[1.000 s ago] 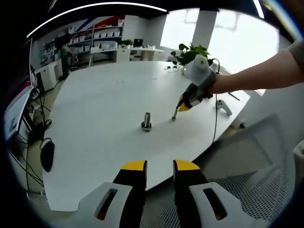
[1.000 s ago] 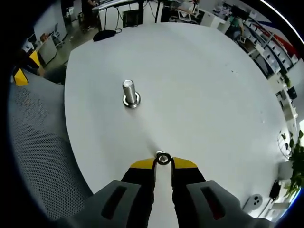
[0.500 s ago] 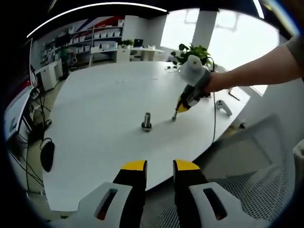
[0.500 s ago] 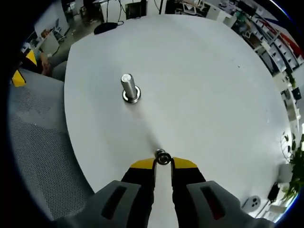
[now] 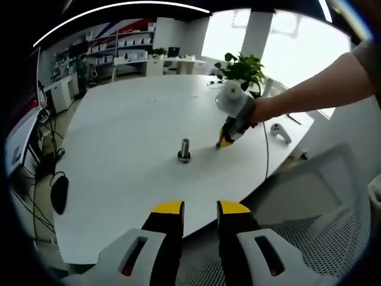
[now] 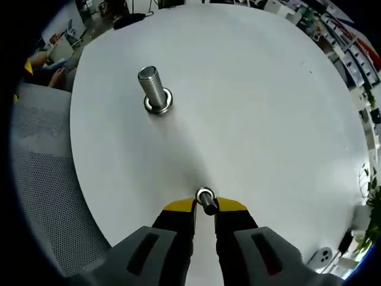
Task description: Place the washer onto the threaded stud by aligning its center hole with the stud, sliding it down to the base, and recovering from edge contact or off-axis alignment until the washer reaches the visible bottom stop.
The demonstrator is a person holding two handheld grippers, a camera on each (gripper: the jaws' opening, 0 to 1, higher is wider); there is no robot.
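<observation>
A steel threaded stud (image 6: 153,89) stands upright on its round base on the white table (image 6: 250,107), up and left of my right gripper (image 6: 204,205). That gripper is shut on a small metal washer (image 6: 205,198), pinched at the yellow fingertips and held above the table. In the left gripper view the stud (image 5: 184,149) stands mid-table, and the right gripper (image 5: 224,142), held by a person's hand, hangs just right of it. My left gripper (image 5: 199,208) is back over the table's near edge, its jaws slightly apart with nothing between them.
A mesh chair (image 6: 41,173) sits at the table's left edge in the right gripper view. In the left gripper view, a black mouse (image 5: 59,195) lies off the table to the left; a white controller (image 5: 279,132) and a potted plant (image 5: 241,68) sit at the far right.
The right gripper has lifted the washer and moved closer to the stud, which now looks larger in its view. The left gripper has stayed put.
</observation>
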